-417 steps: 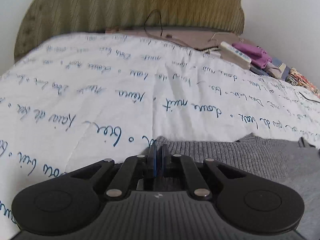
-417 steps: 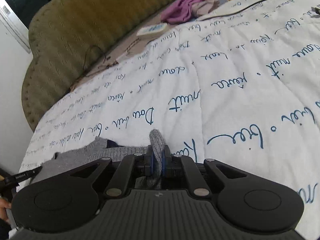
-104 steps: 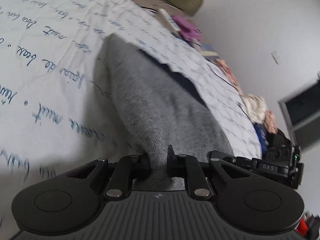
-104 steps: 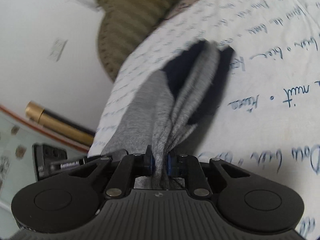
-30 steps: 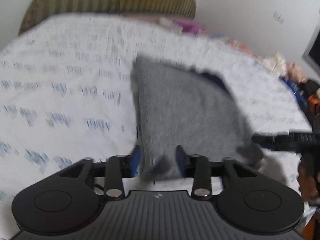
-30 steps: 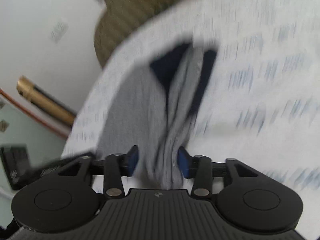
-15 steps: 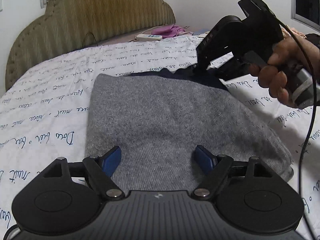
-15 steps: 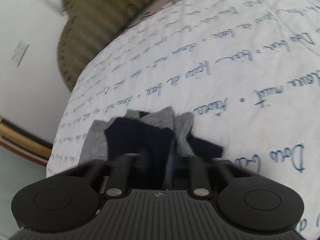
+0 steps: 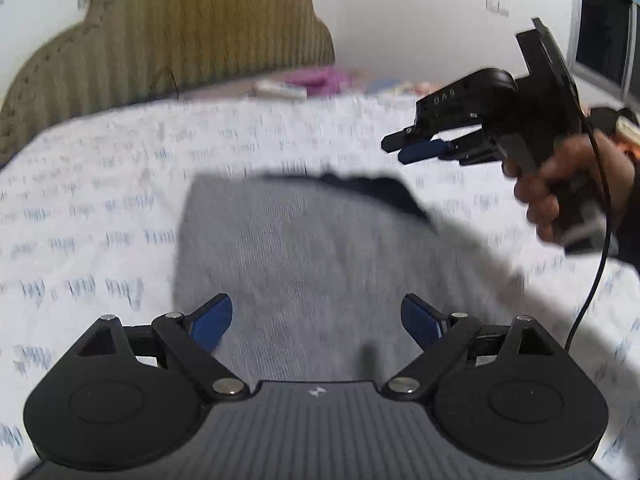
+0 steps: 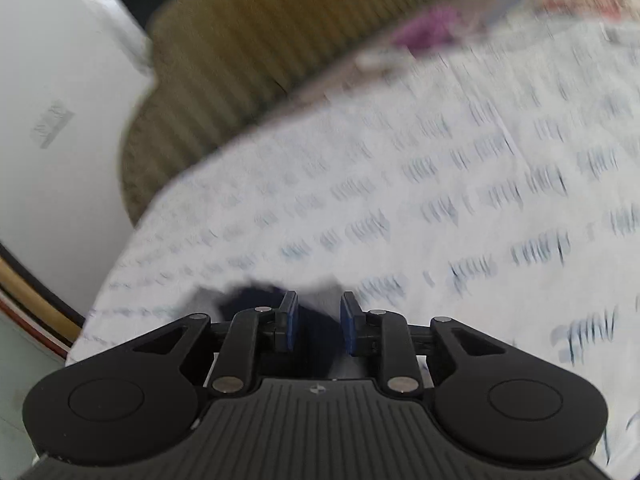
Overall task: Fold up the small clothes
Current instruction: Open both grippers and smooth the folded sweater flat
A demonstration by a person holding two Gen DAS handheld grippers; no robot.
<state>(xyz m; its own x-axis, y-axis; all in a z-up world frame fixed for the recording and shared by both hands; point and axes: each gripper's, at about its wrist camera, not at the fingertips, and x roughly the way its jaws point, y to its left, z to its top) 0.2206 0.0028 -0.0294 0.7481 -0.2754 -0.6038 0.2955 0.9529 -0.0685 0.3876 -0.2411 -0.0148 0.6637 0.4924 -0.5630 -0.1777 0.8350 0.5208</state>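
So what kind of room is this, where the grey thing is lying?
Most likely a bedroom. The grey garment lies on a bed's white quilt printed with handwriting, and a padded olive headboard stands behind it against the wall.

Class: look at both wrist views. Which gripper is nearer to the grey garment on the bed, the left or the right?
Left. The left gripper hovers open just over the near edge of the grey garment. The right gripper is raised off its far right corner, holding nothing.

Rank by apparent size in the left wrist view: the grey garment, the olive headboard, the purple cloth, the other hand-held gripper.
1. Grey garment and olive headboard: too alike to rank, and the garment lies nearer the camera.
2. Right hand-held gripper, also raised nearer the camera.
3. Purple cloth, smallest, far and blurred.
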